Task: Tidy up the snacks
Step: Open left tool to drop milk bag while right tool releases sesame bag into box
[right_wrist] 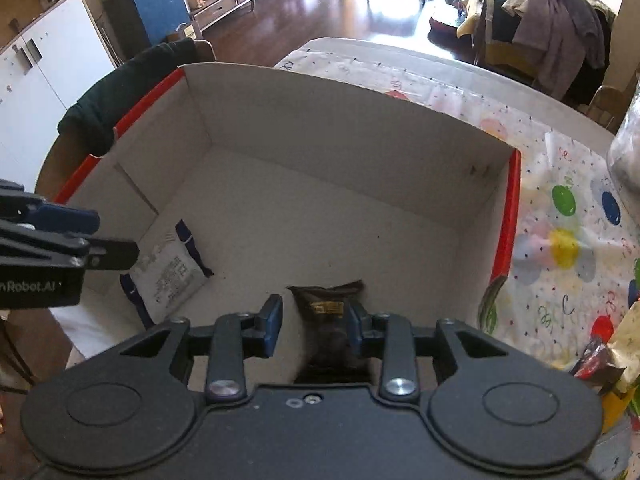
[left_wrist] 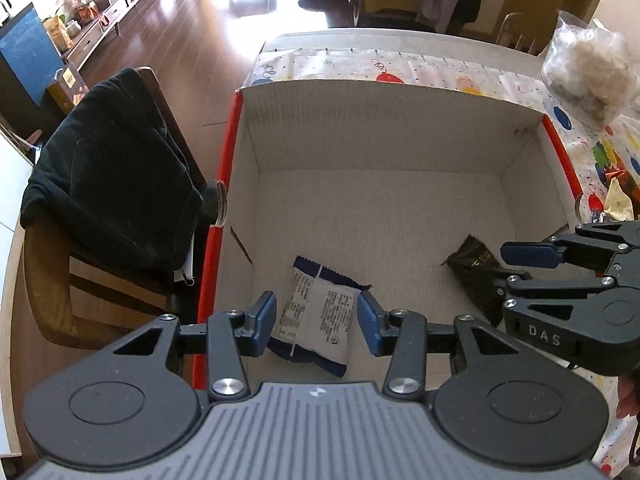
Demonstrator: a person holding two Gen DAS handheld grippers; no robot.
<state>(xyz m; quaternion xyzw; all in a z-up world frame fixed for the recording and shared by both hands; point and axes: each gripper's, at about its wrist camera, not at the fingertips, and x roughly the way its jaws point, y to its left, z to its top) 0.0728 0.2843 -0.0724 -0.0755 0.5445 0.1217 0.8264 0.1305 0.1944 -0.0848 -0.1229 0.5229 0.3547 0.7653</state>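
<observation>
A red cardboard box (left_wrist: 384, 136) with a pale inside stands on the table; it also shows in the right wrist view (right_wrist: 320, 120). A white and blue snack packet (left_wrist: 316, 312) lies on the box floor, between the open fingers of my left gripper (left_wrist: 316, 322) and below them. It also shows in the right wrist view (right_wrist: 168, 272). A black snack packet (left_wrist: 476, 276) lies at the right of the box floor. In the right wrist view this black packet (right_wrist: 328, 308) sits between the open fingers of my right gripper (right_wrist: 314, 326).
A wooden chair with a black garment (left_wrist: 108, 184) stands left of the box. The table has a balloon-print cloth (right_wrist: 560, 220). A clear bag of pale stuff (left_wrist: 588, 72) and more wrapped snacks (right_wrist: 612, 360) lie to the right of the box.
</observation>
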